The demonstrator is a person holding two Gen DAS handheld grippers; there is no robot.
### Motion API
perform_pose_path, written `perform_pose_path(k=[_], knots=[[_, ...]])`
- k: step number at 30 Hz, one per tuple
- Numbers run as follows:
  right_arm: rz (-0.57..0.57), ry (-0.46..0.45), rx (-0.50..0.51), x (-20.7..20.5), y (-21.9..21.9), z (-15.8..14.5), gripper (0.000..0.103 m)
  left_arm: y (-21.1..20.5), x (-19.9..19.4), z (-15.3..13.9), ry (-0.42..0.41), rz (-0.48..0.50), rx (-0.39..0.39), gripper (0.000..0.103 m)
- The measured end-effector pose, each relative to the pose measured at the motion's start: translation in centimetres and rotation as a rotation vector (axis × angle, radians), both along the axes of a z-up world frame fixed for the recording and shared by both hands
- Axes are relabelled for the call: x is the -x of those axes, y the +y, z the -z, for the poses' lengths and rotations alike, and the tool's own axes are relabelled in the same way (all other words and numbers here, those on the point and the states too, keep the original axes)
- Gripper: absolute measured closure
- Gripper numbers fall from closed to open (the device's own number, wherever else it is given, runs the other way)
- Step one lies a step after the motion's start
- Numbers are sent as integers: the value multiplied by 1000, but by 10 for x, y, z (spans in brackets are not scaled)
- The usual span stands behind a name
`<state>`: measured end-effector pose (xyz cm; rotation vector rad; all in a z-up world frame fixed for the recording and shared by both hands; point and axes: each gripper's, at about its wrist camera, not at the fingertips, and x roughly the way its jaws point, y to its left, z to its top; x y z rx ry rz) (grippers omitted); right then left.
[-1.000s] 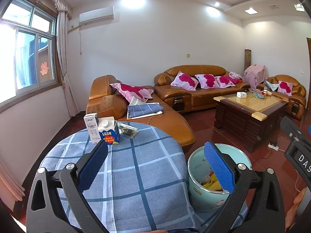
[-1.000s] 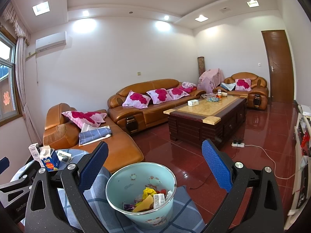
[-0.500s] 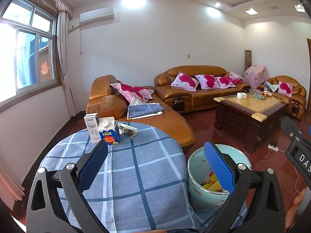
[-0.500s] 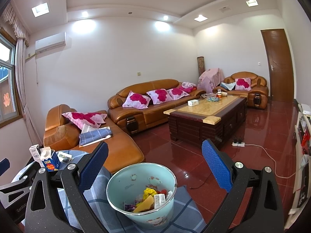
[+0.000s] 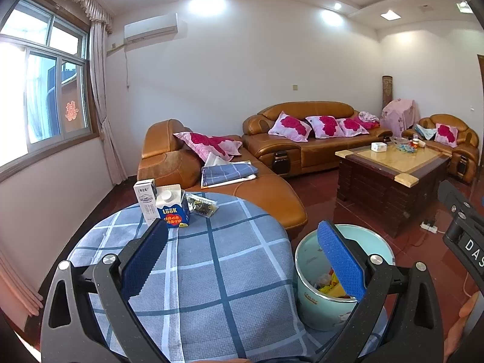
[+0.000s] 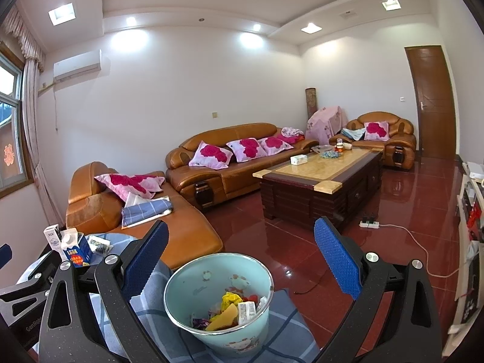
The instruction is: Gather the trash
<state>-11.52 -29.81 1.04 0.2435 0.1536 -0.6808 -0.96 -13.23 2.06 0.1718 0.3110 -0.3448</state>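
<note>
Left wrist view: cartons (image 5: 165,207) are left standing at the table's (image 5: 227,272) far edge, both grippers (image 5: 242,257) (image 6: 240,260) held apart and empty, the bin (image 5: 320,308) kept near right for collection.

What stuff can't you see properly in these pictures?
- Bottom of the bin: right wrist view, trash covers it.
- Snack packet: right wrist view, too small, partly behind the blue carton.
- White carton lettering: left wrist view, too small.
- Bin contents: left wrist view, the left gripper finger blocks them.
</note>
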Motion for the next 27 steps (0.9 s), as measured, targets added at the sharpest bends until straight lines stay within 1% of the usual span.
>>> perform_pose_path(k=[6, 8, 11, 14, 20, 24, 27], knots=[[0, 2, 1, 0, -1, 0, 8, -1, -1, -1, 2, -2, -3, 6], [0, -1, 1, 0, 0, 0, 8, 1, -2, -1, 17, 8, 10, 6], [1, 1, 0, 0, -1, 0, 8, 4, -6, -2, 67, 39, 44, 6], [1, -1, -1, 1, -1, 0, 8, 3, -7, 0, 87, 44, 32, 7], [1, 4, -1, 0, -1, 0, 8, -1, -5, 1, 75, 41, 12, 7], [3, 7, -10, 0, -4, 2, 8, -2, -7, 2, 74, 9, -1, 6], [4, 13, -16, 0, -4, 3, 8, -1, -10, 3, 91, 3, -7, 6]])
